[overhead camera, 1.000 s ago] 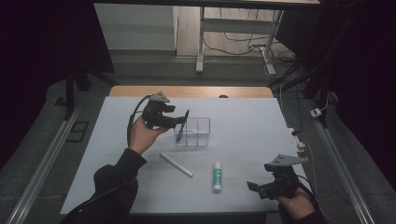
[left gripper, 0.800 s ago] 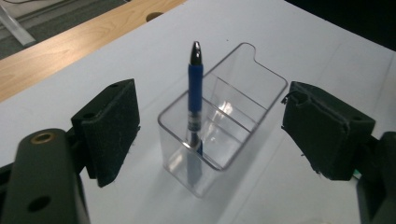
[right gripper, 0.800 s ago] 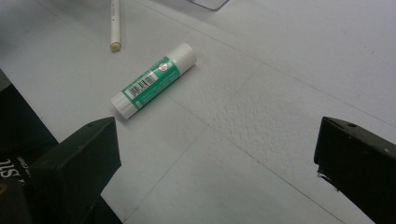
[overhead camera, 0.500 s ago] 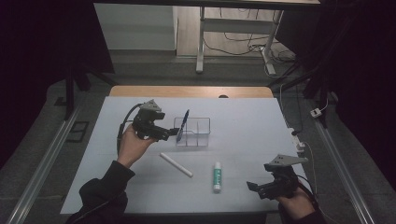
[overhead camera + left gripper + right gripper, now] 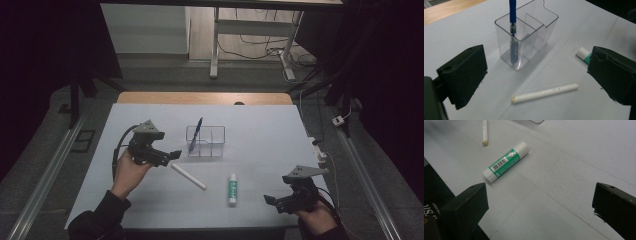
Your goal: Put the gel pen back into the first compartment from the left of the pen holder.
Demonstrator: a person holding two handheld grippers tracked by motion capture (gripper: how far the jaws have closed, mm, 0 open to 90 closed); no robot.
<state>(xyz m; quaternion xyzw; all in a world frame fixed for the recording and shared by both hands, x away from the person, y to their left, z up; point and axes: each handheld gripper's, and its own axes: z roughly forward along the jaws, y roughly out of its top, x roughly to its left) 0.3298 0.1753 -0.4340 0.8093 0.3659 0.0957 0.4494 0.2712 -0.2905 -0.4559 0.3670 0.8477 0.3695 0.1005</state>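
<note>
I note my left claw (image 5: 167,157), left of centre in the high view, has just been opening with nothing between its jaws. The blue pen (image 5: 195,134) leans in the clear, square-walled plastic holder (image 5: 212,141). My right claw (image 5: 275,201) sits spread at lower right, with bare matte desk (image 5: 270,130) around it.

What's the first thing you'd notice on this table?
A blue pen stands tilted in the end compartment of a clear box in the middle of the table. In front of it lie a white pen and a green glue stick, apart from each other. The left gripper and the right gripper are both open and empty.
</note>
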